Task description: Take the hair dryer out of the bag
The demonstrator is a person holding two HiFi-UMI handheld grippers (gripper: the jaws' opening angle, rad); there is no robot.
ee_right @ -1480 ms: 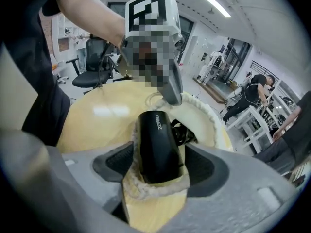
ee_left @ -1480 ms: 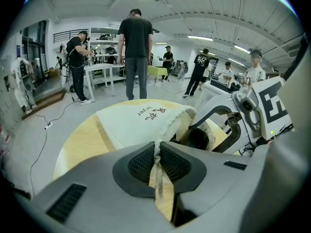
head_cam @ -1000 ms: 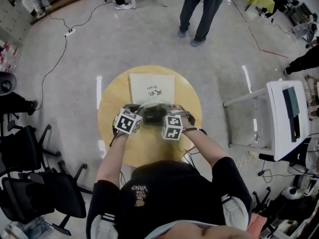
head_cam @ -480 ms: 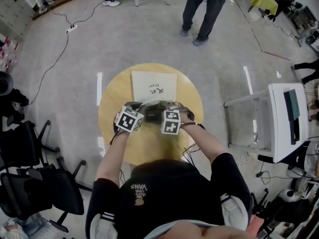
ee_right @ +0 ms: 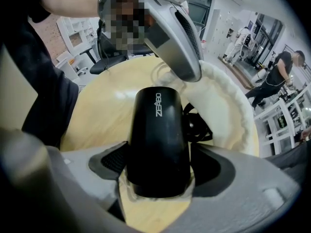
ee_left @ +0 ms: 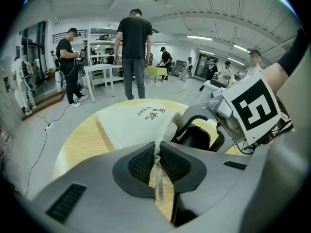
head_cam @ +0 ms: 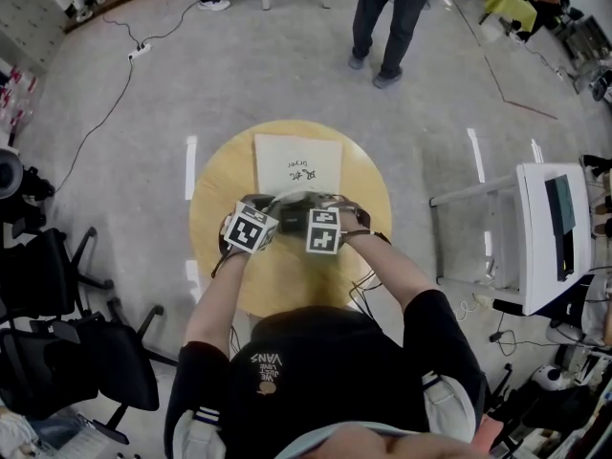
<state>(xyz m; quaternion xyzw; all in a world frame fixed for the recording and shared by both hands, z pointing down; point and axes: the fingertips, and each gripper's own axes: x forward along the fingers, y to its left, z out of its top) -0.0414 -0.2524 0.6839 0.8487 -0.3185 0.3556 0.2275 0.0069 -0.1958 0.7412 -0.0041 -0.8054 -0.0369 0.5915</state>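
Observation:
A white cloth bag [head_cam: 295, 165] with "dryer" written on it lies on the round wooden table [head_cam: 215, 194]. Its open mouth faces me. My left gripper [ee_left: 156, 161] is shut on the bag's rim cloth [ee_left: 163, 130] and holds the mouth up. My right gripper [ee_right: 160, 164] is shut on the black hair dryer [ee_right: 158, 130], whose body lies between the pads at the bag's mouth. The dryer's black cord [ee_right: 197, 127] is bunched inside the bag's white rim [ee_right: 228, 106]. In the head view both marker cubes, left [head_cam: 251, 229] and right [head_cam: 324, 230], sit side by side and cover the dryer.
A person [head_cam: 387, 17] stands on the floor just beyond the table, and others stand farther back. Black office chairs [head_cam: 57, 314] are at my left. A white cart [head_cam: 550, 228] is at my right. A cable and power strip [head_cam: 134, 55] lie on the floor.
My right gripper has tipped a little steeper and its cube has edged toward the left gripper, with the dryer still in it. The left gripper has kept still on the bag's rim.

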